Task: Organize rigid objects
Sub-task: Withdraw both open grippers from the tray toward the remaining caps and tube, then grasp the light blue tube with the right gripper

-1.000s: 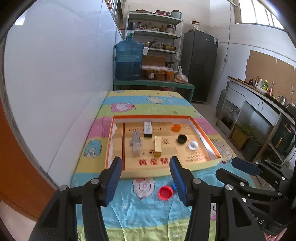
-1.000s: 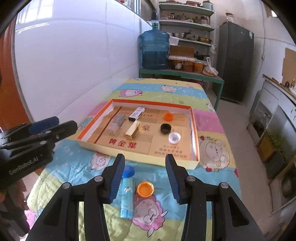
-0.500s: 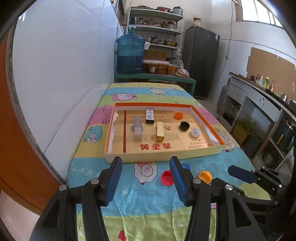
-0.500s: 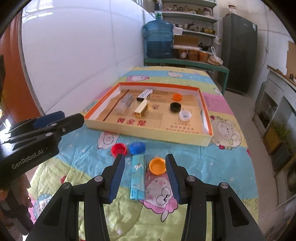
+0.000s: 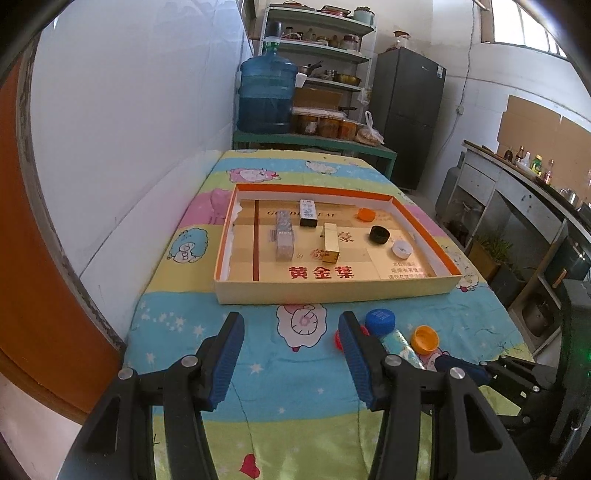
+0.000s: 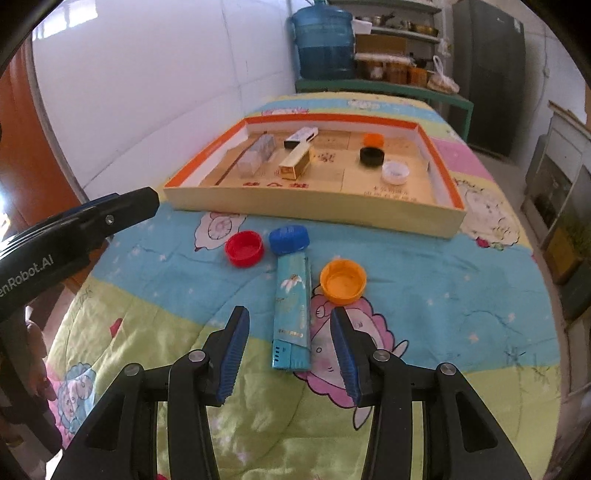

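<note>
white wall [image 5: 147,110] | shelf rack [image 5: 325,48] | dark fridge [image 5: 406,110] | window [image 5: 524,26]

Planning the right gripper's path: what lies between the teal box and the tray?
In the right wrist view, the blue cap lies between the teal box and the tray.

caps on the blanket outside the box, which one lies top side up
The blue cap. It shows its closed top, while the red cap and orange cap lie hollow side up.
</note>
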A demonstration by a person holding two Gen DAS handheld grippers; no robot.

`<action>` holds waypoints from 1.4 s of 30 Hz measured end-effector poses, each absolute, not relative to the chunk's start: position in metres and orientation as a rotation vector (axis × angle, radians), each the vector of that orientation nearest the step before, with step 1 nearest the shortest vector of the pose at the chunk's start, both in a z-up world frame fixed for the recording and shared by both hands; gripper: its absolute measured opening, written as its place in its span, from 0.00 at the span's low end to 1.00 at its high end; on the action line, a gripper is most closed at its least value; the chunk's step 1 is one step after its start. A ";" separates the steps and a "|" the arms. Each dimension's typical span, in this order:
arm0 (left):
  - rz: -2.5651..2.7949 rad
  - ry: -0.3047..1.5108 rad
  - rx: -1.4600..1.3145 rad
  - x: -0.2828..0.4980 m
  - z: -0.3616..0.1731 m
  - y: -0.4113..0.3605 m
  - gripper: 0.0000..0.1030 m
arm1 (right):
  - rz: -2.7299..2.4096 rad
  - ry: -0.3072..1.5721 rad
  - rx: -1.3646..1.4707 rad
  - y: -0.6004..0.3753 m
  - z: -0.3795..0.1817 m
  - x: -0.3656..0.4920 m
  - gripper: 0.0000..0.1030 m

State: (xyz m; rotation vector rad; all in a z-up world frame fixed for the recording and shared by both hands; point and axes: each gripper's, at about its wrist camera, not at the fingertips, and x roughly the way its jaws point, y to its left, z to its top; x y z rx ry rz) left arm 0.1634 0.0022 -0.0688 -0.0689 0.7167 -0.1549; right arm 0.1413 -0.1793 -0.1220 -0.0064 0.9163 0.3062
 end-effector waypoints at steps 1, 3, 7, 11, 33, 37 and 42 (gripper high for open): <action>-0.155 0.719 -0.070 0.164 -0.070 0.003 0.51 | 0.308 0.922 -0.008 -0.178 -0.124 0.144 0.45; -0.157 0.721 -0.069 0.165 -0.072 0.003 0.51 | 0.308 0.928 -0.019 -0.175 -0.127 0.148 0.45; -0.161 0.729 -0.062 0.167 -0.077 0.004 0.52 | 0.299 0.927 -0.054 -0.167 -0.132 0.155 0.44; -0.178 0.741 -0.059 0.171 -0.082 0.003 0.51 | 0.276 0.921 -0.107 -0.158 -0.133 0.164 0.26; -0.300 0.888 0.087 0.199 -0.126 -0.057 0.51 | 0.295 0.906 -0.002 -0.192 -0.132 0.125 0.22; -0.292 0.892 0.083 0.205 -0.128 -0.058 0.51 | 0.307 0.906 0.020 -0.193 -0.132 0.125 0.22; -0.264 0.896 0.093 0.211 -0.128 -0.060 0.49 | 0.314 0.908 0.037 -0.195 -0.132 0.125 0.22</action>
